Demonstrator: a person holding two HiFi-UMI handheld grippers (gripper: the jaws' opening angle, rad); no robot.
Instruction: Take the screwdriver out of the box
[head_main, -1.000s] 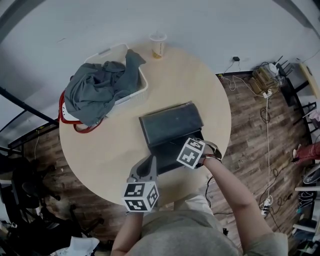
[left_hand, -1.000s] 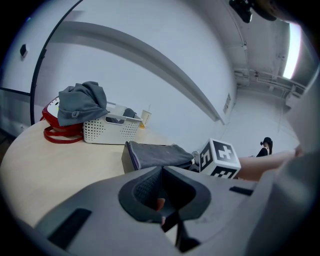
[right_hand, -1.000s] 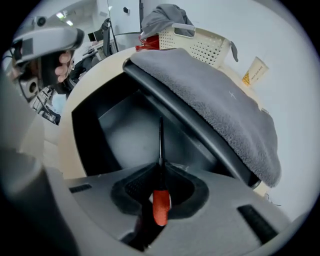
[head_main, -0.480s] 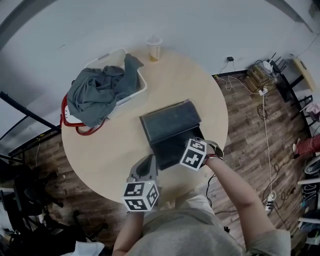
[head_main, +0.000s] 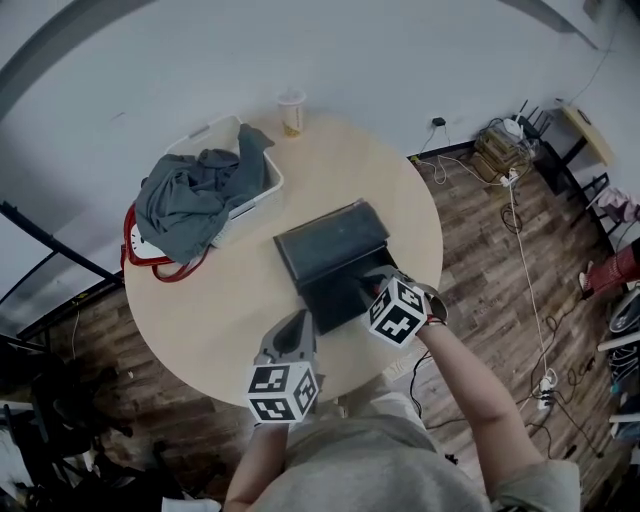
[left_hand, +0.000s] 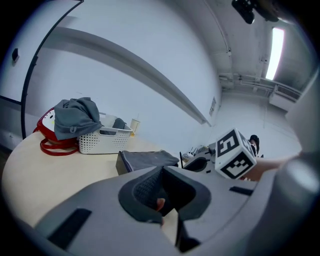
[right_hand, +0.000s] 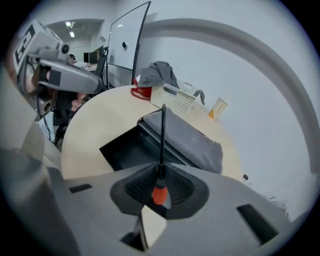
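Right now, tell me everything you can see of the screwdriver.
The screwdriver has a thin, dark, metal-looking shaft and an orange-red handle end. The right gripper is shut on it at the handle, with the shaft pointing straight out past the jaws, over the open dark box. Nothing else seems to touch it. In the head view the gripper hides it.

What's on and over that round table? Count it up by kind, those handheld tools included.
Black open box: 1
White plastic lattice basket: 1
Heap of grey cloth: 1
Red bag: 1
Pale drink cup: 1
Orange-handled screwdriver: 1
Grey handheld grippers: 2 (left gripper, right gripper)
Total: 8
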